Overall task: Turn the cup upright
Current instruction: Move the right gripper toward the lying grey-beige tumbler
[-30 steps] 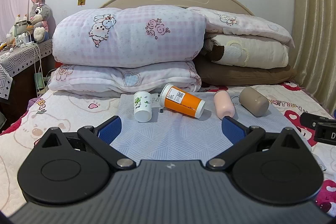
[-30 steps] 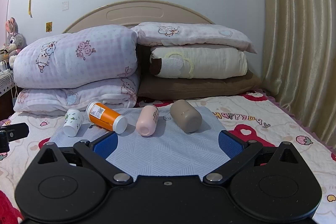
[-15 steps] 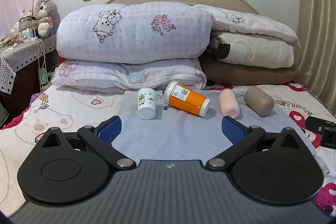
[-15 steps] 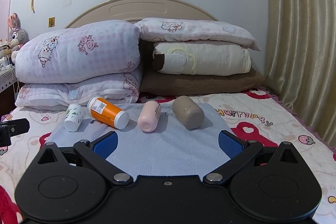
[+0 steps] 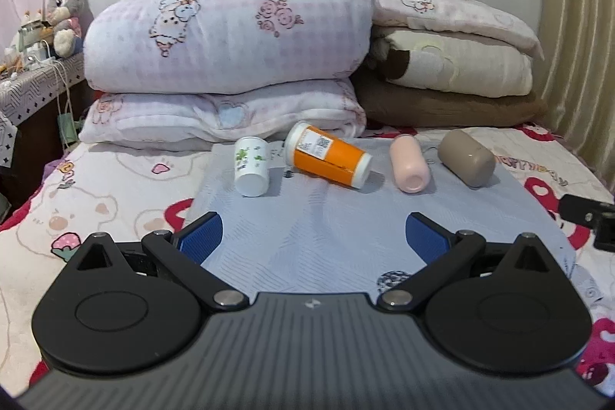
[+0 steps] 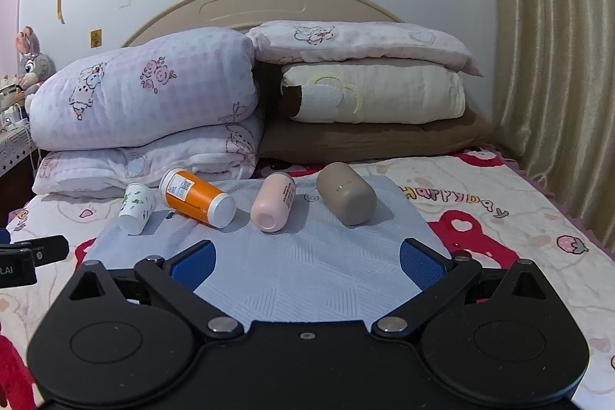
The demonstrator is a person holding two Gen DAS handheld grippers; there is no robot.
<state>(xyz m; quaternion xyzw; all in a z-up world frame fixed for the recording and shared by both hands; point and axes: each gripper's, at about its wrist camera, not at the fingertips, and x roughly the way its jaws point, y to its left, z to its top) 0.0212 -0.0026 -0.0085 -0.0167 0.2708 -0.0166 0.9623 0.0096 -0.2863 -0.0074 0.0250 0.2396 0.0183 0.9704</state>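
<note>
Four cups lie on their sides in a row across a pale blue mat (image 5: 307, 229) spread over a cartoon-print bedsheet (image 5: 96, 202). Seen from the left wrist camera, a small white cup with green leaf print (image 5: 251, 170) lies at about 11 o'clock, an orange cup with a white label (image 5: 328, 160) at 12 o'clock just beside it, a pink cup (image 5: 409, 168) toward 1 o'clock, and a taupe cup (image 5: 467, 158) farther out toward 2 o'clock. None of the cups touch each other. The left gripper (image 5: 313, 235) hovers low over the near part of the mat with its blue-padded fingers spread wide and nothing between them. From the right wrist camera, the right gripper (image 6: 307, 262) is likewise spread wide and empty, with the pink cup (image 6: 273, 206) and taupe cup (image 6: 346, 193) lying ahead of it near 12 o'clock. Folded quilts and pillows (image 6: 153, 102) are stacked behind the cups against a beige headboard (image 6: 265, 6).
</note>
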